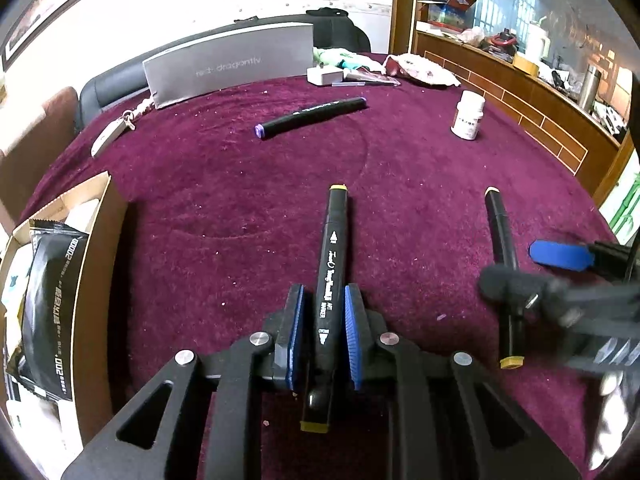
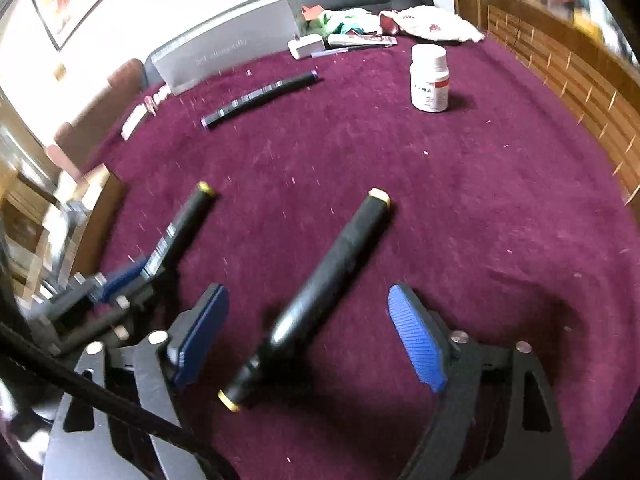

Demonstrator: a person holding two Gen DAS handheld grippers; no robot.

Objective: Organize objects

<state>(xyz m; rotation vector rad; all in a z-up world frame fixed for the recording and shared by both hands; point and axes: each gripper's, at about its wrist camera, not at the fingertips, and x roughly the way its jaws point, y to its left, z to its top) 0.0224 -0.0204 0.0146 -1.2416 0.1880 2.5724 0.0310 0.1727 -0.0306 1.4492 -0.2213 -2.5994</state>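
Between the blue pads of the left gripper (image 1: 323, 322) lies a black art marker with yellow ends (image 1: 330, 280); the jaws are clamped on its barrel, its far tip reaching out over the maroon cloth of the counter (image 1: 240, 208). Just to its right, a second yellow-capped marker (image 2: 316, 300) rests on the cloth between the right gripper's (image 2: 308, 336) jaws, which stand wide apart with neither pad touching it; seen from the left wrist view, this gripper is blurred. Farther out, a third black marker with purple ends (image 1: 310, 117) lies crosswise near the middle of the counter, well apart from the other two. A white pill bottle (image 1: 467, 115) stands upright off to the right of it. At the left edge sits an open cardboard box (image 1: 96, 248) holding a black foil packet (image 1: 50, 312) and some white items that cannot be made out. Along the far side a long grey carton (image 1: 228, 62) stands on edge, with a white charger (image 1: 325, 75), crumpled cloth and wrappers beside it, and a white key fob (image 1: 110, 136) lying near the far left rim.
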